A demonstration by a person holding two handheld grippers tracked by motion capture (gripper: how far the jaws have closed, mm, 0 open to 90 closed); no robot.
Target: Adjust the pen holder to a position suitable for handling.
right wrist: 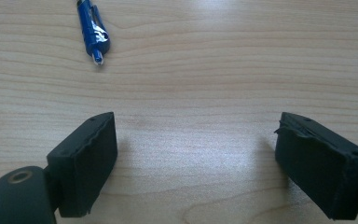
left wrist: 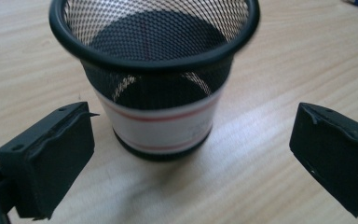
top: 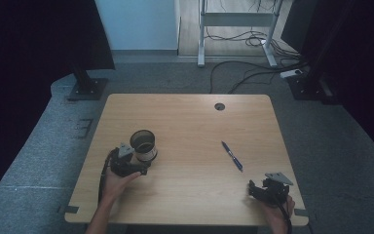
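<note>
The mesh cup (left wrist: 154,79) stands upright on the table (top: 190,117), just ahead of the left gripper (left wrist: 191,154), whose 2 jaws are spread wide and clear of it. The right gripper (right wrist: 196,163) is also spread, with the blue pen (right wrist: 93,30) lying ahead. A careless sweep of a jaw could tip the light cup.

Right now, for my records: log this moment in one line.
left gripper: jaws open, off mesh cup | right gripper: open, empty | pen: on table
</note>
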